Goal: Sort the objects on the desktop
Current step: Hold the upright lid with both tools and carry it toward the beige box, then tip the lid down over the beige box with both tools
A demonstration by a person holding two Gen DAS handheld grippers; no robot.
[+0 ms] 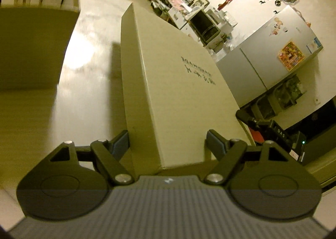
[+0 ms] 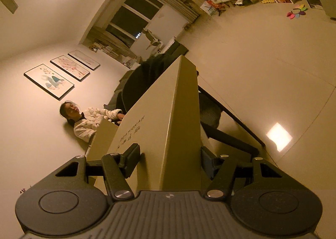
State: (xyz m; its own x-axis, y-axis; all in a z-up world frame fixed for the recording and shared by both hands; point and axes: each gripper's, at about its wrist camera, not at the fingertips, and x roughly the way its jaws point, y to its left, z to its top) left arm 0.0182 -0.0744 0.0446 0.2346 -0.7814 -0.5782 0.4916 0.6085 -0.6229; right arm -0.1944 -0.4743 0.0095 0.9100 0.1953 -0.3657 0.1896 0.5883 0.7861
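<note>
Between both tools, left (image 1: 167, 143) and right (image 2: 170, 160), each clamping the flat beige cardboard box (image 1: 178, 83): keep squeeze even, box level.

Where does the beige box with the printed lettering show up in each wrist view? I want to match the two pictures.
Left wrist: the beige box fills the centre, running up from between the left gripper fingers.
Right wrist: the same box rises through the centre, a corner edge facing the camera, between the right gripper fingers.
Shared landmark: the dark printed lettering on the box's broad face.
</note>
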